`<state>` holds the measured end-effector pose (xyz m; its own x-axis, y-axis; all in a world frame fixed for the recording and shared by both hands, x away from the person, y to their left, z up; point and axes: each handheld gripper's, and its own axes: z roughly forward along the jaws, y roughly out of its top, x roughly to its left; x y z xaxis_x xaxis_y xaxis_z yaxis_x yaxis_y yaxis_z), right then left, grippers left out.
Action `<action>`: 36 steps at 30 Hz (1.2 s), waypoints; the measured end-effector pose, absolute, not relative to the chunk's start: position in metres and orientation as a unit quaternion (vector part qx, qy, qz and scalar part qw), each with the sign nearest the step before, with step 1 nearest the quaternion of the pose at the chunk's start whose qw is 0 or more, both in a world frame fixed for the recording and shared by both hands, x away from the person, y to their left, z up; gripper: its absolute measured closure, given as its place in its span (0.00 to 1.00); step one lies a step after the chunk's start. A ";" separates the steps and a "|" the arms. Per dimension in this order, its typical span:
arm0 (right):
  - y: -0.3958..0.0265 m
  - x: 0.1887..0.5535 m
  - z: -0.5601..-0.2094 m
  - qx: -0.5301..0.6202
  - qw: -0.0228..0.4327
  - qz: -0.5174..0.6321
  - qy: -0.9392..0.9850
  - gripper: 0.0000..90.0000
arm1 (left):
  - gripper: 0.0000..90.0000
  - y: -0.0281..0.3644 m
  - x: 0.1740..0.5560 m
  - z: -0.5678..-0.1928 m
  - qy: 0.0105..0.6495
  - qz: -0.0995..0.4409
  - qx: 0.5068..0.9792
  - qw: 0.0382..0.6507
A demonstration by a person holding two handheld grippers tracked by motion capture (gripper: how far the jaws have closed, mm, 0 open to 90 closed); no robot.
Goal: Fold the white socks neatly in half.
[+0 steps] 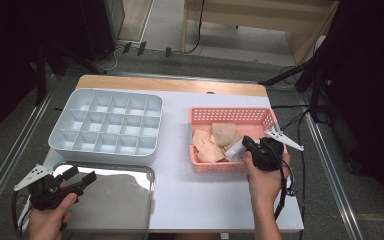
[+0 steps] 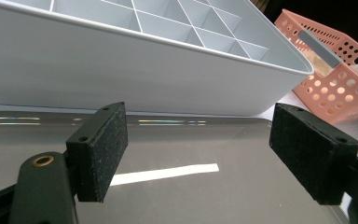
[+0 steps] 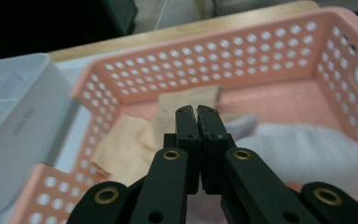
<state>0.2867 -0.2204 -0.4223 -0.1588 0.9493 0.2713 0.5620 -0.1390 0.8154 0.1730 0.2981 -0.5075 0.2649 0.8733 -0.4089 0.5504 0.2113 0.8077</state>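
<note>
right gripper point(image 3: 196, 112), the claw we start from, has its two black jaws pressed flat together, and in the right gripper view we see no fold of cloth between the pads. it hangs inside the near part of the pink basket point(image 1: 230, 114), tips pointing at the pile.

just under and to one side of the tips lies the white cloth point(image 3: 307, 149), blurred; just beyond them are the beige folded cloths point(image 3: 126, 147). in the high view the white cloth point(image 1: 235, 149) sits just beside the claw's tips, against the basket's near wall, and we cannot tell whether a corner is pinched.

our judgement: these jaws may have closed on nothing, or on only a thin edge. lifting now could bring the claw up bare, or drag a corner that slips out and drops over the basket rim. a snagged cloth could also tug the light basket across the table.

farther from the claw, past the basket's side, stands the white divided tray point(image 1: 107, 125), its compartments bare. beyond that, the left gripper point(image 2: 196, 154) hangs over the steel tray point(image 2: 177, 186) with its jaws wide apart, holding nothing. if a cloth arrives bunched, it may catch a divider wall instead of settling into one cell.
</note>
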 end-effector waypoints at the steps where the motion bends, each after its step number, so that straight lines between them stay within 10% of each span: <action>1: -0.216 0.287 -0.418 0.604 0.221 0.448 0.622 1.00 | 0.22 0.298 0.173 -0.507 0.586 0.157 0.608 0.513; 19: -0.213 0.305 -0.427 0.608 0.237 0.418 0.632 0.96 | 0.23 0.303 0.173 -0.509 0.593 0.159 0.599 0.514; 29: -0.247 0.297 -0.434 0.629 0.210 0.421 0.619 0.35 | 0.23 0.300 0.174 -0.511 0.592 0.158 0.605 0.509; 36: -0.245 0.304 -0.447 0.634 0.188 0.372 0.651 0.24 | 0.23 0.299 0.174 -0.512 0.590 0.158 0.607 0.508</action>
<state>0.3041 -0.2446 -0.4470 -0.1246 0.9658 0.2272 0.6858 -0.0816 0.7232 0.1736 0.2990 -0.5120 0.2533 0.8772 -0.4079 0.5573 0.2123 0.8027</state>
